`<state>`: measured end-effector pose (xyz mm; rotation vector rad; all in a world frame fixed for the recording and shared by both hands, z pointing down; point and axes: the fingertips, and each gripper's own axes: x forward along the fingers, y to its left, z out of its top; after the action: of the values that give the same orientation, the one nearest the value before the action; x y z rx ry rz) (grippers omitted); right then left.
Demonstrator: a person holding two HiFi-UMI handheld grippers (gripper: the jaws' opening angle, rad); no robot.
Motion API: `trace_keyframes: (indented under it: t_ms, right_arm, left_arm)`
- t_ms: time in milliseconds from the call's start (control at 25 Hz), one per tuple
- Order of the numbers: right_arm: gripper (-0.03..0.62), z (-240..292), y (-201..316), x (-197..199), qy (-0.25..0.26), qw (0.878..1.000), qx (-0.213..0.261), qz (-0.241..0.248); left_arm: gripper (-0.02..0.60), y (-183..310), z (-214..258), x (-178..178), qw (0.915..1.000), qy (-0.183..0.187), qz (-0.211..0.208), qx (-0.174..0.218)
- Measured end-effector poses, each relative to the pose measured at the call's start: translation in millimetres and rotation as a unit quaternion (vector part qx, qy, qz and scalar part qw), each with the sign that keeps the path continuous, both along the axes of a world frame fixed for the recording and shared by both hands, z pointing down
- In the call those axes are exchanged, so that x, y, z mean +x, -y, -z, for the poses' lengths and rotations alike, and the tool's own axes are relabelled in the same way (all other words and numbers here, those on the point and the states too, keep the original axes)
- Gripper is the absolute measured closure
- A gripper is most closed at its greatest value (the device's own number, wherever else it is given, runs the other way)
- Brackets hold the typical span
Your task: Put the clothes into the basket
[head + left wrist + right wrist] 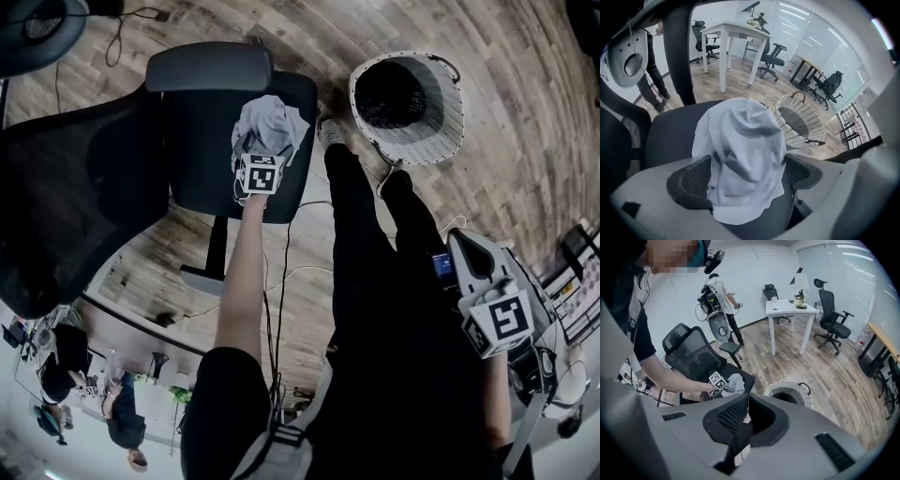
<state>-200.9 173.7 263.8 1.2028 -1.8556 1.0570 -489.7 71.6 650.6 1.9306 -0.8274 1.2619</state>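
The bare left forearm [242, 272] reached up from the bottom centre of the head view to the left gripper [749, 161], which pointed steeply down over the seat of a black mesh-backed office chair [202, 159]. Its jaws stood wide apart, one on each side of a crumpled pale grey cloth garment [270, 127], and had not closed on it. The garment lay heaped on the seat towards its right edge, filling the middle of the left gripper view. The right gripper [746, 399] was held low at the lower right of the head view, well apart from the chair and tilted downward. Its jaws were drawn together with nothing between them, and only a dark trouser leg [733, 441] showed below their tips. The person's two dark-trousered legs [361, 234] ran up the centre of the head view, between the chair seat and the container. A thin black cable [284, 272] trailed over the wooden plank floor [525, 141] beside them. A round white woven wicker basket [445, 122] stood on the floor at the upper right, just beside the chair's right edge, its dark inside open to view. Farther off, the right gripper view showed a white rectangular table [790, 310], other black office chairs and a second person standing [719, 291] at the upper left.
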Motion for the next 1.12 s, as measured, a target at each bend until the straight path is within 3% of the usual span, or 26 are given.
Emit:
trace_keyframes:
  t_ms: [120,480,640,840,1120]
  right_arm:
    - [0.577,-3,7,-2,0.003,1.0,0.005,-0.023]
    - [0.577,-8,0,6,-0.018,0.999,-0.004,-0.03]
    - [0.577,-9,8,4,-0.021,0.998,0.009,-0.054]
    - [0.577,-16,-4,11,-0.023,0.999,-0.002,-0.032]
    - [0.577,-18,-6,14,-0.02,0.999,-0.006,-0.041]
  left_arm:
    - [0.092,-3,-18,-3,0.9997,0.012,-0.014,-0.015]
    - [0.092,-8,-46,0,0.9991,0.019,-0.014,-0.035]
    - [0.092,-4,-53,0,0.9993,0.028,-0.01,-0.023]
    - [0.094,-4,-55,2,0.9998,0.018,-0.003,-0.005]
    - [0.101,-4,-54,1,0.9997,0.023,-0.002,-0.001]
